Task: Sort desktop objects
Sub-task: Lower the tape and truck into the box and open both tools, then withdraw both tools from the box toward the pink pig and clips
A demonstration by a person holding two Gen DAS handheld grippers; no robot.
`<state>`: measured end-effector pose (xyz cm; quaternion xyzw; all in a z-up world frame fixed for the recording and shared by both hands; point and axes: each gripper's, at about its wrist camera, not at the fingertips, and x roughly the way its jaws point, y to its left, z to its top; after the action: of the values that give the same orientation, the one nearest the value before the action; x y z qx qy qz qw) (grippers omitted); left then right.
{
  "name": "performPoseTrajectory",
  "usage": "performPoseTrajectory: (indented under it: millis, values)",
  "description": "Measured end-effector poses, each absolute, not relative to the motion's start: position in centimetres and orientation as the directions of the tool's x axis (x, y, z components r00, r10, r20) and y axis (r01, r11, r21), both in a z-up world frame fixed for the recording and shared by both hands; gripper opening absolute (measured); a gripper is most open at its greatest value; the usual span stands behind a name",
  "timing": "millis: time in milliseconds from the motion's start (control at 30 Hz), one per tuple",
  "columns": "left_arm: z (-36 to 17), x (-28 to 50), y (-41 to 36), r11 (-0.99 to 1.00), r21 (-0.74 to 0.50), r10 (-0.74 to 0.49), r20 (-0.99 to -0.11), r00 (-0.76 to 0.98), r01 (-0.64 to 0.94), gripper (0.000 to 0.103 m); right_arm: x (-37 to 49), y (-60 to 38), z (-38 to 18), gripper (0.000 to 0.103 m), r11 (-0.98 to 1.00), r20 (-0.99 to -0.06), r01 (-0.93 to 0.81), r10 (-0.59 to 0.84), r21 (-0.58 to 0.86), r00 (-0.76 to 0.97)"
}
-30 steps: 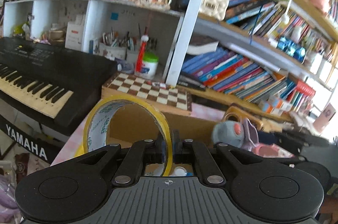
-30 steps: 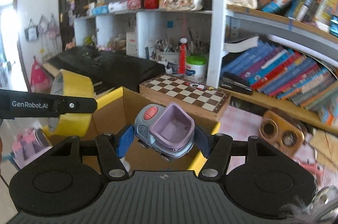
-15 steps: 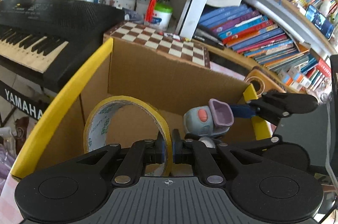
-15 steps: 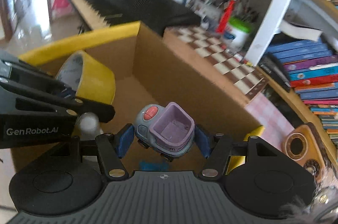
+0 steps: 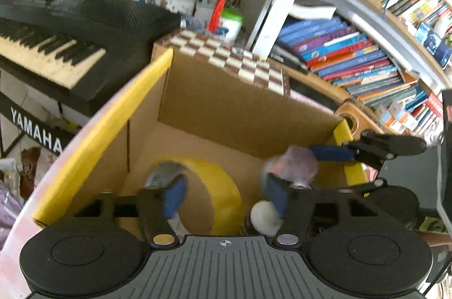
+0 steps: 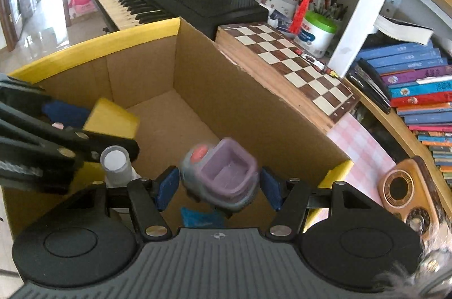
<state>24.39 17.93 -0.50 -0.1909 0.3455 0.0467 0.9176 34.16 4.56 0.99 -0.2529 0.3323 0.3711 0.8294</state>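
An open cardboard box (image 5: 214,104) with yellow-taped flaps stands below both grippers; it also shows in the right wrist view (image 6: 243,101). My left gripper (image 5: 226,196) is open over the box. The yellow tape roll (image 5: 217,186) is loose between its fingers, down in the box; it also shows in the right wrist view (image 6: 113,118). My right gripper (image 6: 219,190) is open, its blue pads a little apart from the grey and purple toy car (image 6: 220,174), which hangs blurred between them. The car shows blurred in the left wrist view (image 5: 293,166).
A white-capped bottle (image 6: 114,160) and a blue packet (image 6: 200,217) lie in the box. A chessboard (image 6: 285,59) lies behind it, a black Yamaha keyboard (image 5: 56,25) to the left, bookshelves (image 5: 353,50) to the right, a gold toy (image 6: 409,191) at right.
Both grippers moved down over the box. The left gripper opened and let go of the tape roll, which dropped into the box. The right gripper opened around the toy car.
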Motion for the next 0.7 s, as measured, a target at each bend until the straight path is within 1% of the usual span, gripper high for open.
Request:
performPoseTrajectory:
  millis: [33,67,167,400,533,700]
  values:
    - [-0.2,24.2,18.0,0.923,-0.317,-0.040,-0.642,0.766,-0.218,0.082,33.9,4.4,1.2,0.063,0.599,-0.734,-0.782,0.450,-0.174,0.509]
    - [0.3,23.9,18.0,0.923,-0.322,-0.042,-0.627,0.778,-0.210,0.084,33.7,4.2,1.4,0.064,0.606,-0.728,-0.777,0.454,-0.170,0.513]
    - [1.5,23.2,17.9,0.930,-0.316,-0.037,-0.590,0.806,-0.189,0.086,32.7,3.5,2.4,0.066,0.630,-0.700,-0.760,0.472,-0.159,0.537]
    - [4.3,20.6,16.2,0.969,-0.210,0.005,-0.515,0.857,-0.131,0.088,30.2,1.3,4.8,0.066,0.712,-0.609,-0.687,0.484,-0.142,0.628]
    - [5.3,19.2,15.1,0.981,-0.169,0.000,-0.481,0.877,-0.093,0.089,28.6,-0.3,6.1,0.066,0.761,-0.564,-0.637,0.475,-0.123,0.676]
    - [6.2,17.3,14.2,0.985,-0.163,-0.027,-0.457,0.889,-0.054,0.090,25.9,-2.3,7.1,0.069,0.809,-0.519,-0.578,0.450,-0.107,0.726]
